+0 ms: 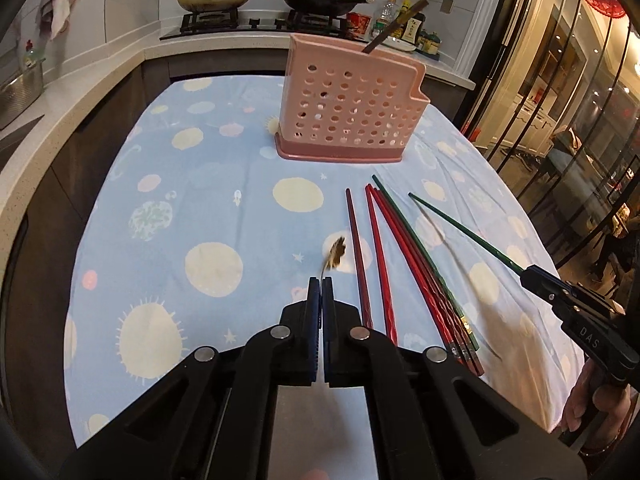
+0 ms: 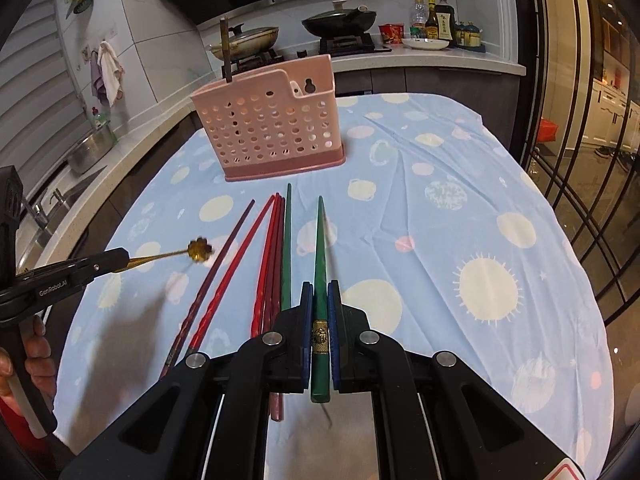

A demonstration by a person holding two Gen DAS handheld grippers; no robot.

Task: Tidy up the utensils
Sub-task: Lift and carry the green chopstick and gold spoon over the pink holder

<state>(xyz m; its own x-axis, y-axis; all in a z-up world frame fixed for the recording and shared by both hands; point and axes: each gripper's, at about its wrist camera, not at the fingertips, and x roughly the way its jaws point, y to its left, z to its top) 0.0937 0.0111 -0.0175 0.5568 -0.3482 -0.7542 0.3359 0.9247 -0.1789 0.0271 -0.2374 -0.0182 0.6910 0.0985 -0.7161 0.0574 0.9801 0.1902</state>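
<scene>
Chopsticks: five on tabletop (image 2: 460, 184), one green chopstick (image 2: 320, 248) clamped in right gripper (image 2: 320, 292), left gripper (image 1: 321, 286) clamped on gold spoon (image 2: 198, 249), pink holder (image 2: 272, 128) behind with one brown utensil (image 2: 226, 48).

Pink perforated holder (image 1: 352, 114) upright near tablecloth's far edge; red chopsticks (image 1: 404, 256) flat before it; green chopstick (image 2: 320, 280) and gold spoon (image 2: 198, 249) raised.

left gripper (image 1: 321, 280): clamped on spoon (image 2: 198, 249), raised | right gripper (image 2: 320, 286): clamped on green chopstick (image 2: 320, 248), raised, level with left
</scene>
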